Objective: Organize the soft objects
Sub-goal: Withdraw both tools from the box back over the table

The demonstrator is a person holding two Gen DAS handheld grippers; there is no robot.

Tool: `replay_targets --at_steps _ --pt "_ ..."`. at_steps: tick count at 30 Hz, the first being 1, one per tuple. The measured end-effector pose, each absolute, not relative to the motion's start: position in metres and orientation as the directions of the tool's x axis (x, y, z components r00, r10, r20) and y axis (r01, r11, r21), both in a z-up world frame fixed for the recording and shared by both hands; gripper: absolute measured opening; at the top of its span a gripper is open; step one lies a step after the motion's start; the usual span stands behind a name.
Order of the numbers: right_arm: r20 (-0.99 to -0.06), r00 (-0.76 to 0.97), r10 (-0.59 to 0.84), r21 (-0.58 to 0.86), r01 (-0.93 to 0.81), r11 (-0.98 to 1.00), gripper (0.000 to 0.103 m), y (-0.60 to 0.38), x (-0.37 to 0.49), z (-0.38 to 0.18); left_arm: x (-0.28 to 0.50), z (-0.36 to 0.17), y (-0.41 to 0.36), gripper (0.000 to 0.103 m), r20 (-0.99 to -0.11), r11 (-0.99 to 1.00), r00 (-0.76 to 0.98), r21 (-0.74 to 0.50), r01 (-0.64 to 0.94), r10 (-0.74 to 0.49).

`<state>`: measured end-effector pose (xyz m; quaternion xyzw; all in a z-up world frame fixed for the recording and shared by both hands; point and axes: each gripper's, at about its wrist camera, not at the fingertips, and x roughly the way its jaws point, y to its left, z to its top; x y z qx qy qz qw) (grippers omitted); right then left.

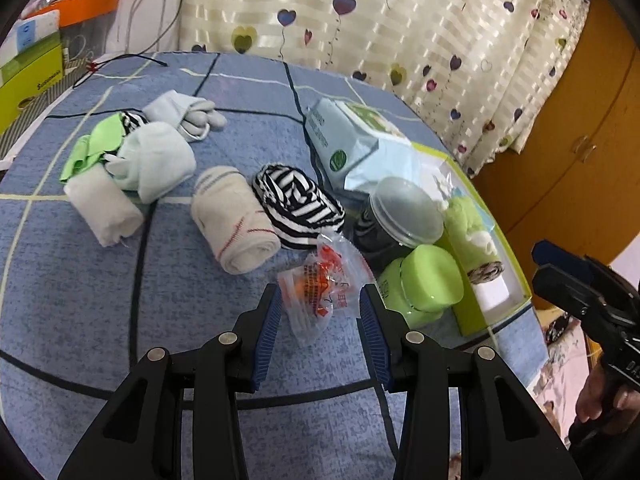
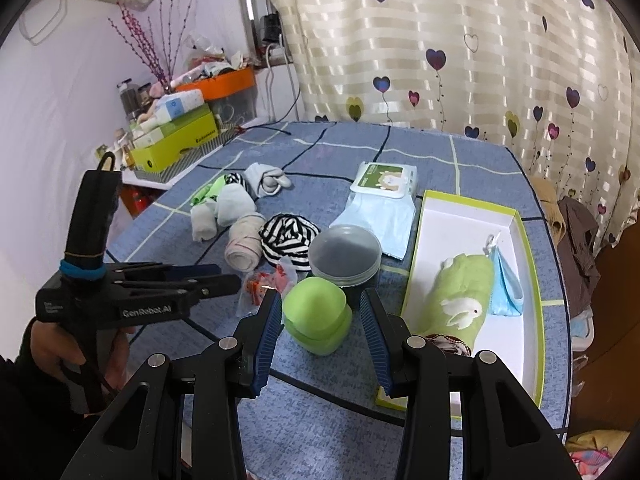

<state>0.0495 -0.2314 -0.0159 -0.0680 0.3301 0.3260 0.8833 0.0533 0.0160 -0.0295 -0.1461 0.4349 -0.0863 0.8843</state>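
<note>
On the blue bedspread (image 1: 120, 300) I had my left gripper (image 1: 320, 312) spread wide around the little plastic packet (image 1: 324, 292), not pinching yet, right gripper (image 2: 320, 316) open over the green jar (image 2: 316, 316), so squeezing came next.

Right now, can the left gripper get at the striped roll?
Probably yes. The left gripper is open and empty, and the striped roll lies ahead of it with its top bare. A clear packet lies between them on the cloth, so it should go over that.
</note>
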Motion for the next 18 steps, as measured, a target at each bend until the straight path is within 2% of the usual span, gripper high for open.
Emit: replay_targets --at_steps 5,18 --pt "-0.628 0.564 0.536 0.092 -0.630 0.771 0.042 -0.227 0.054 -0.016 0.064 -0.041 0.009 0.042 -0.774 0.953 0.578 -0.301 0.023 -0.259" --pt "-0.640 0.549 0.538 0.096 -0.638 0.764 0.043 -0.218 0.066 -0.021 0.086 -0.062 0.002 0.042 -0.802 0.946 0.529 -0.323 0.008 -0.278"
